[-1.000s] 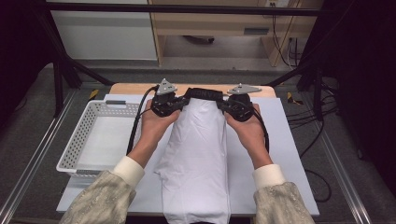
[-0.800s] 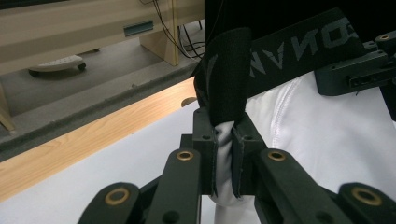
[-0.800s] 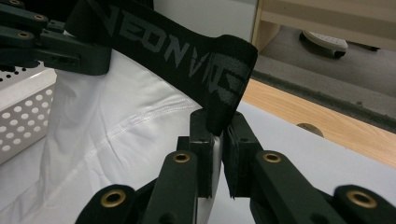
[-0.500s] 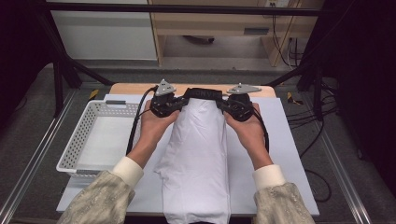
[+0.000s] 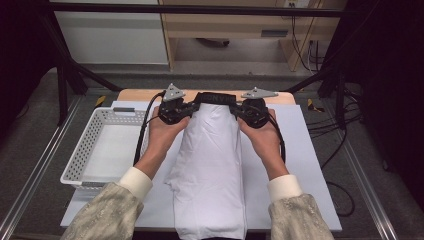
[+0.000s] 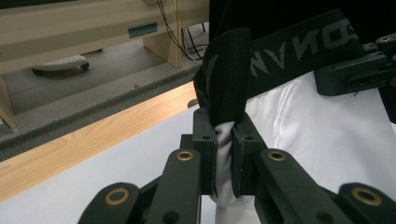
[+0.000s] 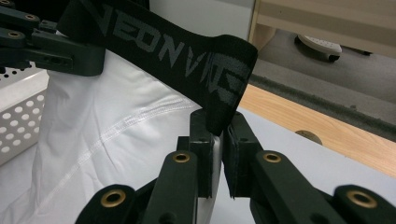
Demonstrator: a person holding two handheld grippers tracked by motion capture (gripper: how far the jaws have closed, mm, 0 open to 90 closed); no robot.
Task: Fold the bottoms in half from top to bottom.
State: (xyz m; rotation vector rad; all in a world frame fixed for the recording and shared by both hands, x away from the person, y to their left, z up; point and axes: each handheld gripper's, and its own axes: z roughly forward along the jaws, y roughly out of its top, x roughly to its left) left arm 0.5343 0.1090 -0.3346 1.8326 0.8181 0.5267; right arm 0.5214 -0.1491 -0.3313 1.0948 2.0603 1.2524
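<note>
A white garment with a black lettered waistband lies lengthwise down the middle of the white table mat. My left gripper is shut on the waistband's left corner, with white cloth and black band pinched between its jaws. At the right corner my right gripper is shut on the band in the same way. The band is stretched flat between the two grippers at the far end of the garment, whose white cloth spreads toward the person.
A white perforated basket stands at the left of the mat. The table's wooden far edge runs behind the grippers. Beyond it are grey floor, cables at the right and a pale wooden cabinet.
</note>
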